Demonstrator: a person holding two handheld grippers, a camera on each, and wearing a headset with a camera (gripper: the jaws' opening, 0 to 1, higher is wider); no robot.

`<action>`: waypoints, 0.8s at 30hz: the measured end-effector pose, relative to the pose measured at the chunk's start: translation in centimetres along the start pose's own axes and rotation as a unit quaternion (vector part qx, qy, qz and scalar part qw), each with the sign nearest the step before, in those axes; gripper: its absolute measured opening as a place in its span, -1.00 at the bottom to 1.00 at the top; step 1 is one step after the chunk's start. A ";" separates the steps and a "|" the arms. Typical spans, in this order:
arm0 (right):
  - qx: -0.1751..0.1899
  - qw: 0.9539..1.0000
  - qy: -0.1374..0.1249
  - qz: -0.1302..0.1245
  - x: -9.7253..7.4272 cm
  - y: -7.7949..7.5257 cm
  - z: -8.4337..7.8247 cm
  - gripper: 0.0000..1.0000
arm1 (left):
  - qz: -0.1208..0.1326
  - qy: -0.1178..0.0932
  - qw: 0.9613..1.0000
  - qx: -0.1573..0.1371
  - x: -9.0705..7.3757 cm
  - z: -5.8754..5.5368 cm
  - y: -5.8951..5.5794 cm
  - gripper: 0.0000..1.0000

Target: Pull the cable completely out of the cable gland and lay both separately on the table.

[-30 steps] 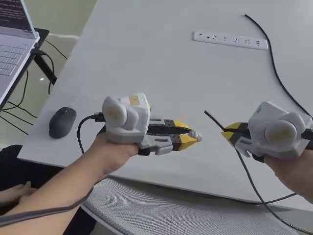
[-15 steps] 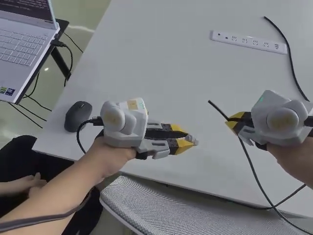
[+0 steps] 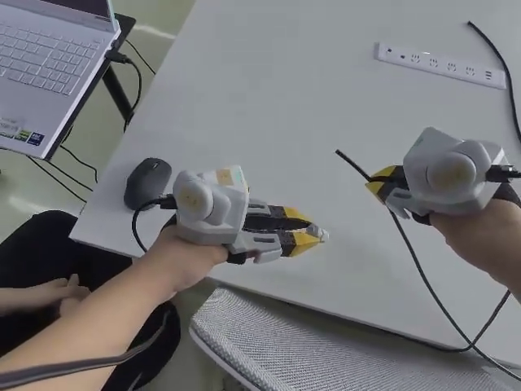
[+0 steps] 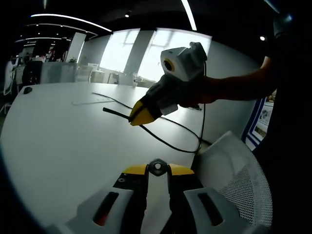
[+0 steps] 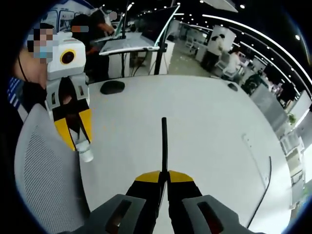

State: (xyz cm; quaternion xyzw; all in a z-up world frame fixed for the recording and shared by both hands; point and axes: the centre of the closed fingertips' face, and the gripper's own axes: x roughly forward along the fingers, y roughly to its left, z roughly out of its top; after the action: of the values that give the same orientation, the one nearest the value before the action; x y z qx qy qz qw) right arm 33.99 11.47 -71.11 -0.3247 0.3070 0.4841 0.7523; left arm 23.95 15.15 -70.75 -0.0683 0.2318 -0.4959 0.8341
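My left gripper [image 3: 320, 235] is held over the table's near edge, shut on the small pale cable gland [image 3: 324, 235]. In the left gripper view the gland [image 4: 157, 167] sits between the yellow jaw tips. To its right and a little higher, my right gripper [image 3: 373, 184] is shut on the black cable [image 3: 352, 166]. The cable's free end sticks out to the left, apart from the gland, and the rest hangs down past the table edge. In the right gripper view the cable [image 5: 164, 141] runs straight out from the shut jaws, and the gland [image 5: 86, 153] is at the left gripper's tips.
On the white table [image 3: 277, 106], a black mouse [image 3: 146, 181] lies at the near left corner and a white power strip [image 3: 440, 63] at the far right. An open laptop [image 3: 49, 57] stands left of the table. A grey mesh chair [image 3: 269, 350] is below the grippers.
The head camera has turned left, so the scene has shifted right. My right gripper has risen a little with the cable, widening the gap to the gland. The left gripper has barely moved.
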 end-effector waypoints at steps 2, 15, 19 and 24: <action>-0.007 1.000 -0.001 0.004 0.7 0.0 0.7 -1.00 | 0.005 0.000 1.000 -0.010 -0.3 -0.5 0.5 -0.69; -0.056 0.998 -0.007 0.035 5.7 0.5 4.6 -1.00 | 0.035 0.004 0.999 -0.040 -1.6 -3.4 3.0 -0.69; -0.066 0.997 -0.005 0.047 7.1 1.0 4.9 -1.00 | 0.041 0.005 0.998 -0.046 -2.0 -4.0 3.3 -0.69; -0.087 0.994 0.000 0.066 8.8 2.2 5.4 -1.00 | 0.052 0.004 0.997 -0.055 -2.5 -4.6 3.8 -0.69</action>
State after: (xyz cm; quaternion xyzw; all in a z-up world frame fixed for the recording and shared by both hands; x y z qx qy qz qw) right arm 35.74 21.06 -75.14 -0.3682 0.2841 0.5573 0.6879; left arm 23.90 19.71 -75.31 -0.1005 0.2651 -0.4381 0.8530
